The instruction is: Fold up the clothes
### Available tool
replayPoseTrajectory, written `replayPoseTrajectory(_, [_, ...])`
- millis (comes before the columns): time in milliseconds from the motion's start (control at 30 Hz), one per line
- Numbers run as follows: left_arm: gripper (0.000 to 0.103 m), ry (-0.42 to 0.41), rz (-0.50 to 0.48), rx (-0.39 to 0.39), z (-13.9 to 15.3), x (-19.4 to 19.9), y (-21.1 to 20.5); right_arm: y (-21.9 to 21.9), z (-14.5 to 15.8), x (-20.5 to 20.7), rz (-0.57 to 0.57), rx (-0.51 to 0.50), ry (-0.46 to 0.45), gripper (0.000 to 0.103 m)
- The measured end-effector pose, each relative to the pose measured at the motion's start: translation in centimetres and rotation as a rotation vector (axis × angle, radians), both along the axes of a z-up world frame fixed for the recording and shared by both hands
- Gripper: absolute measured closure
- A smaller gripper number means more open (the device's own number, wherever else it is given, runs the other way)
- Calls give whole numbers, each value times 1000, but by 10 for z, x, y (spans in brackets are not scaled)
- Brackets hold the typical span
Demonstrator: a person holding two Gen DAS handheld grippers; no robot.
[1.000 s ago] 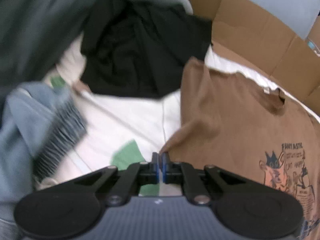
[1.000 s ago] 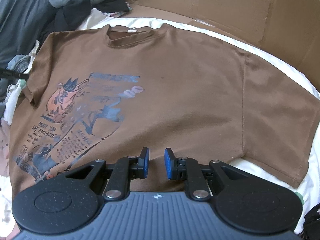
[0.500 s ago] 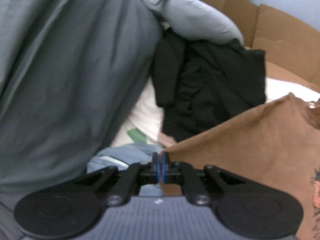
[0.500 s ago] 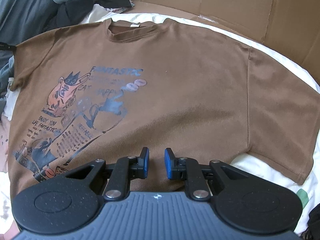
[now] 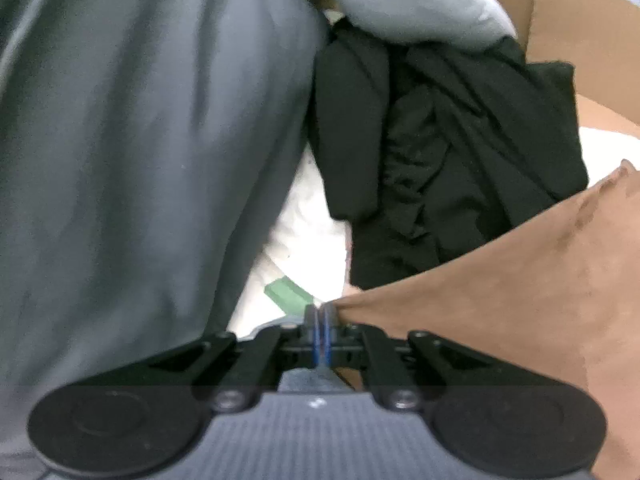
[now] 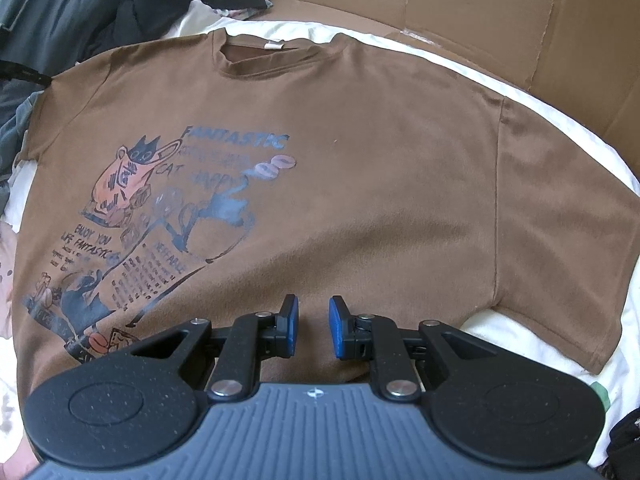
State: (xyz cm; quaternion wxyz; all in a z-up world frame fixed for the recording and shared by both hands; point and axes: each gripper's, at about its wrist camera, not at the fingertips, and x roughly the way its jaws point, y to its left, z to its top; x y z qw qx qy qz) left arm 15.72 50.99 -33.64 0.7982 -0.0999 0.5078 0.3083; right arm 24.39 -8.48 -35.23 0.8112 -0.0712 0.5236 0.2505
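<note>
The left hand-held gripper (image 5: 320,318), clamped on the sleeve tip of the brown T-shirt (image 6: 360,168), has drawn that sleeve outward toward the clothes pile at the bed's (image 6: 540,328) far-left corner; the shirt now lies flat, print up, ready for folding; the right hand-held gripper (image 6: 313,328) hovers over the hem, narrowly parted, empty.

The brown T-shirt (image 6: 360,152) ahead of the right gripper (image 6: 313,326) is soft matt cloth with a faded print. Beyond it stands rough, creased cardboard (image 6: 460,12). The gripper's arms are matt speckled black plastic, with shiny metal rivets and blue pads (image 6: 337,330).
</note>
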Motion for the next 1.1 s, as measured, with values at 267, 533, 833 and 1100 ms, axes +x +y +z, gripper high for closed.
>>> replayPoseTrajectory(267, [93, 117, 1, 59, -25, 11, -3, 1, -3, -2, 10, -10, 10, 84])
replayPoseTrajectory(533, [90, -76, 0, 40, 33, -24, -34, -1, -2, -4, 8, 2, 6, 84])
replayPoseTrajectory(833, [90, -206, -23, -116, 30, -37, -100, 5, -1, -7, 23, 5, 10, 84])
replayPoseTrajectory(1100, [90, -206, -4, -181, 2, -45, -132, 4, -2, -8, 20, -2, 15, 84])
